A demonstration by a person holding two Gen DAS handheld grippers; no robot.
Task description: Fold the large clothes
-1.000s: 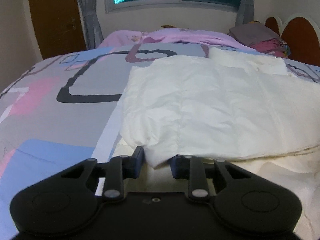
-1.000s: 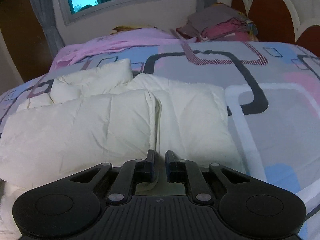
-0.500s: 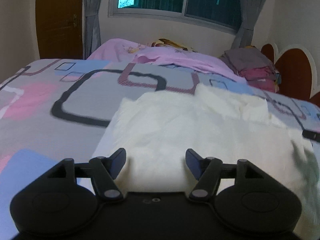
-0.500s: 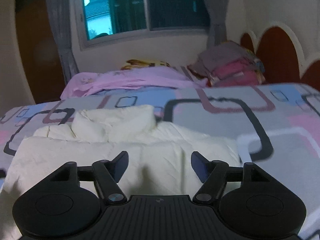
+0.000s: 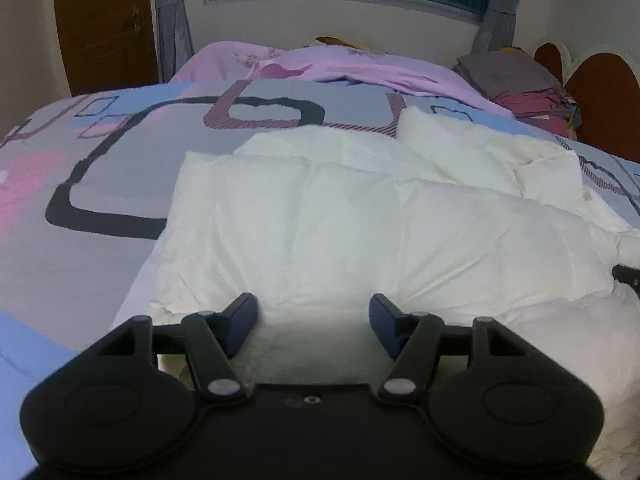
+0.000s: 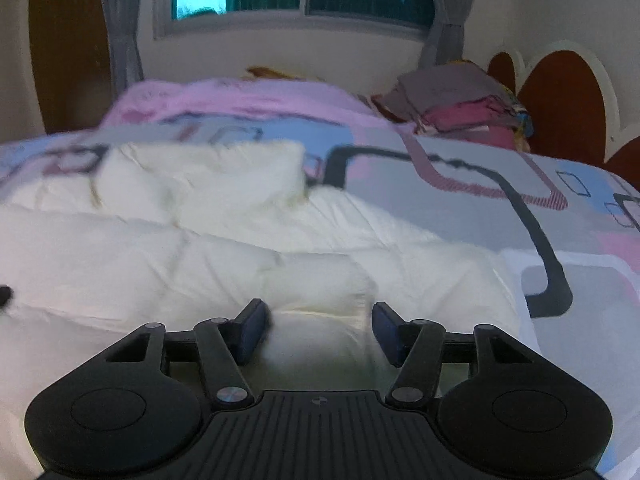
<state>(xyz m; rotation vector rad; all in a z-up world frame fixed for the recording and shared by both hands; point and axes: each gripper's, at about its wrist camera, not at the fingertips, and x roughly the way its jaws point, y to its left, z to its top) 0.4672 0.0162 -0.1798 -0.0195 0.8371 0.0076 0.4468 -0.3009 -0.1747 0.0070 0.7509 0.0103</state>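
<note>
A: How far along is the folding looking?

B: Partway, I'd judge. The cream puffer jacket (image 5: pixel 360 232) is lying on the bedspread (image 5: pixel 80 200) just ahead of both sets of jaws, with one padded layer already doubled over another. A looser bunch (image 5: pixel 480 152) is sitting beyond that layer, farther from the jaws, so at least one more fold and some squaring seem to be waiting.

A: Are the grippers holding anything?

B: No. The left gripper (image 5: pixel 312 322) is hovering with its jaws spread wide, and only cloth is showing in the gap, with nothing pinched. The right gripper (image 6: pixel 322 332) is doing the same, jaws apart, with a folded corner of the jacket lying just ahead of the gap.

A: What is the fabric looking like?

B: It is looking thin, slightly shiny and crinkled, quilted into puffy panels by stitched seams. It is probably going to spring back and slide, so folds may not be staying flat. The bedspread underneath is smooth and printed with rounded rectangles in grey, pink and blue.

A: Anything else beyond the jaws?

B: A stack of folded clothes (image 6: pixel 460 100) is sitting far ahead to the right, near the headboard (image 6: pixel 568 100).
</note>
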